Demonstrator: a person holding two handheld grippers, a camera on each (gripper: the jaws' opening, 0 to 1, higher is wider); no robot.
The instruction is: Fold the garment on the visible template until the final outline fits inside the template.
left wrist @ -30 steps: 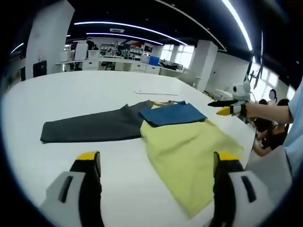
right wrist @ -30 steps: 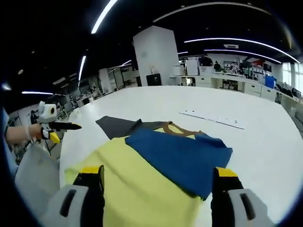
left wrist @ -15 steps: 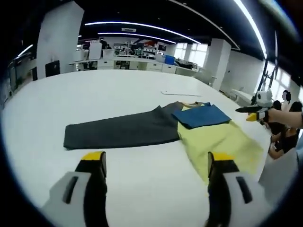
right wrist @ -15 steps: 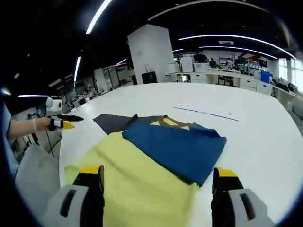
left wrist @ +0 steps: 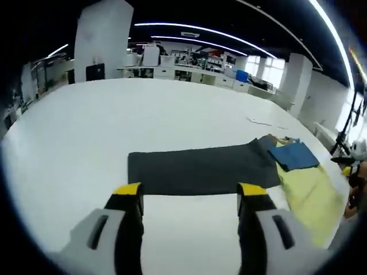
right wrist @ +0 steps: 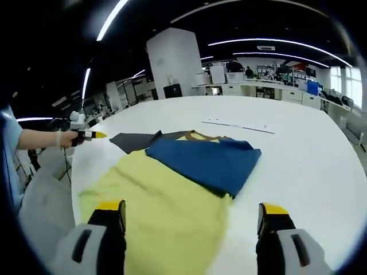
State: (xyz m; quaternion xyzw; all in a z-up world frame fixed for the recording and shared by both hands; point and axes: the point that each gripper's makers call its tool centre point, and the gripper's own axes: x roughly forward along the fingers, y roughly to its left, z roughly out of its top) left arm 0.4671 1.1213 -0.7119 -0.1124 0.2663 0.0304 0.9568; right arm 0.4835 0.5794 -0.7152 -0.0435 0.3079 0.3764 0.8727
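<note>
Left tool and right tool gape wide above the unlabelled yellow-and-blue garment

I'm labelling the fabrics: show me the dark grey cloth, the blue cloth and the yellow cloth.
dark grey cloth (left wrist: 200, 171), left gripper view, middle of its flat panel.
blue cloth (right wrist: 206, 161), right gripper view, centre of its top face.
yellow cloth (right wrist: 166, 212), right gripper view, its broad middle.

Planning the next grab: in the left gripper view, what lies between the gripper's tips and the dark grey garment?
Nothing: in the left gripper view, bare white table separates the open left gripper from the dark grey garment.
</note>
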